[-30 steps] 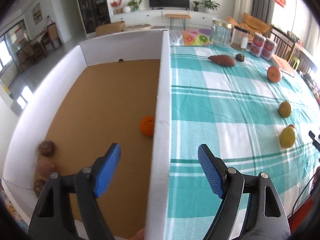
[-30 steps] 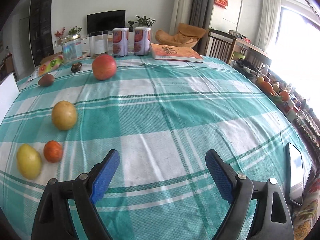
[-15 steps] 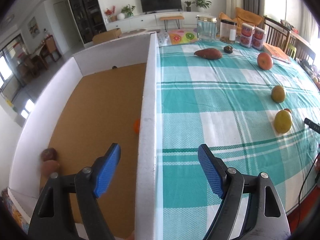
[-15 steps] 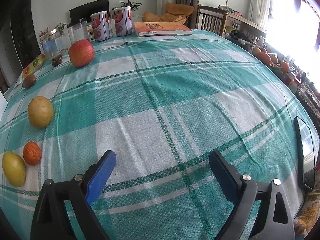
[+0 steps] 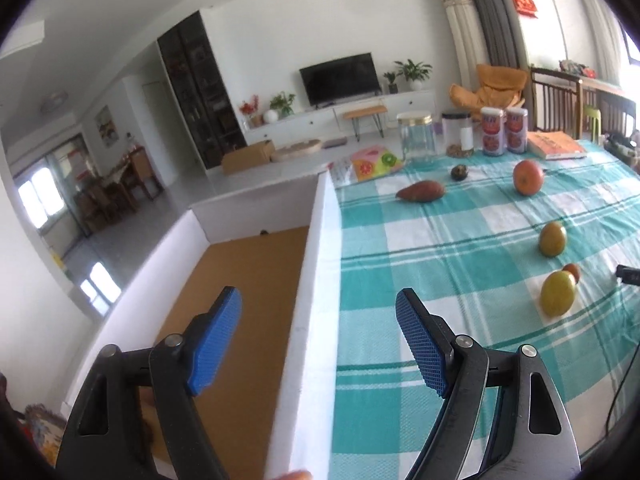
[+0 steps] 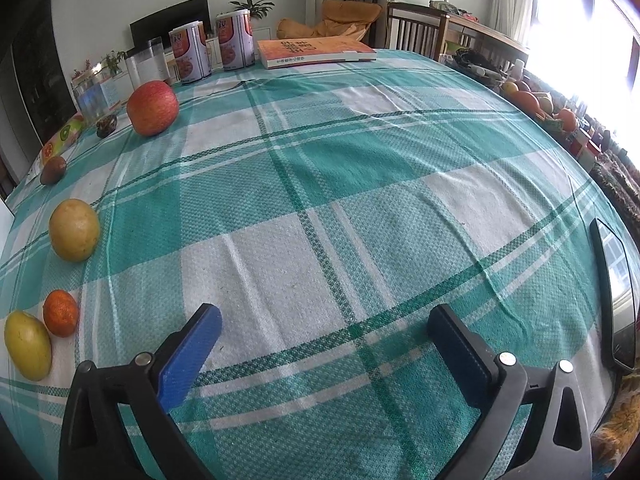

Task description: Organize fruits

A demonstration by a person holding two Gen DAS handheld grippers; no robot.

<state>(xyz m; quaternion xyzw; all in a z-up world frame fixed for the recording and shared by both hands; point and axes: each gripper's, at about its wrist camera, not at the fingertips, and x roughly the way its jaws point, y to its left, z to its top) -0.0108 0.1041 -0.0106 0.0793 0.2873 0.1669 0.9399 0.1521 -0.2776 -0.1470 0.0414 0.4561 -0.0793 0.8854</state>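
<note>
My left gripper straddles the white wall of a brown-floored box; its jaws are opening with nothing held. On the checked cloth lie a sweet potato, a red apple, a round yellow-green fruit, a yellow mango and a small tangerine. My right gripper hovers over bare cloth, jaws opening, empty. To its left lie the mango, tangerine, yellow fruit and apple.
Along the table's far edge stand a glass jar, two red cans, an orange book and a small dark fruit. A phone lies at the right edge. More fruit sits off the table's right side.
The left gripper rose and tilted up, so the box floor with its tangerine and dark fruits dropped out of sight. The right gripper's jaws spread wider and it sank slightly toward the cloth.
</note>
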